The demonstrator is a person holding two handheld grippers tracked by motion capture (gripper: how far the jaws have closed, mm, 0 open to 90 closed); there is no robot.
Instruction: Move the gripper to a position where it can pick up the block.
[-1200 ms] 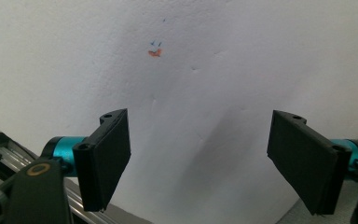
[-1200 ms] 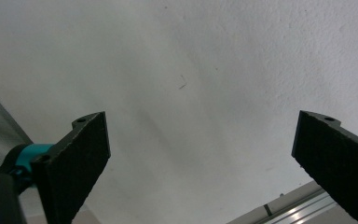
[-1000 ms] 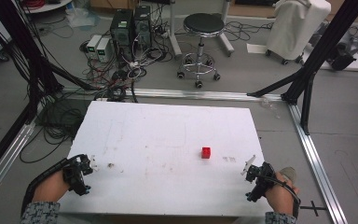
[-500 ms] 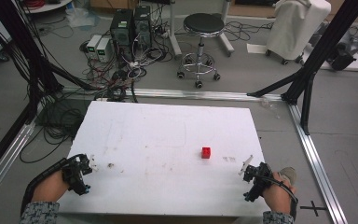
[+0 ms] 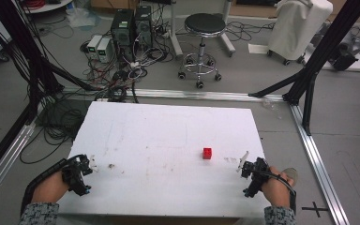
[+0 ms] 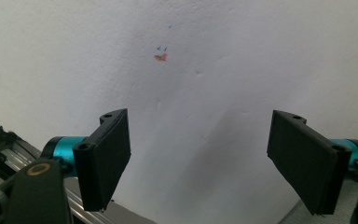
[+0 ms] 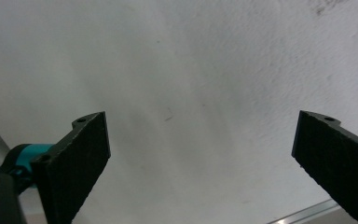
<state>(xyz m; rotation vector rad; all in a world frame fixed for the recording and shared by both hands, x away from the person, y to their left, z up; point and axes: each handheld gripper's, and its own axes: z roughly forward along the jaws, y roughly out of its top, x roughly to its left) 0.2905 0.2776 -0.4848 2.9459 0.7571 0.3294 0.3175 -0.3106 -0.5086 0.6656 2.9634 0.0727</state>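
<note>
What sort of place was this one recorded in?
Probably a lab or workshop: a white table inside a metal frame, computer towers amid loose cables on the floor, and a stool.

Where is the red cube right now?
In the high view, the red cube sits on the white table, right of centre, nearer the right gripper and untouched.

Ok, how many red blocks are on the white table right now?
1. A single red block sits on the white table, right of centre, nearer the right tool than the left tool. Neither touches it.
</note>
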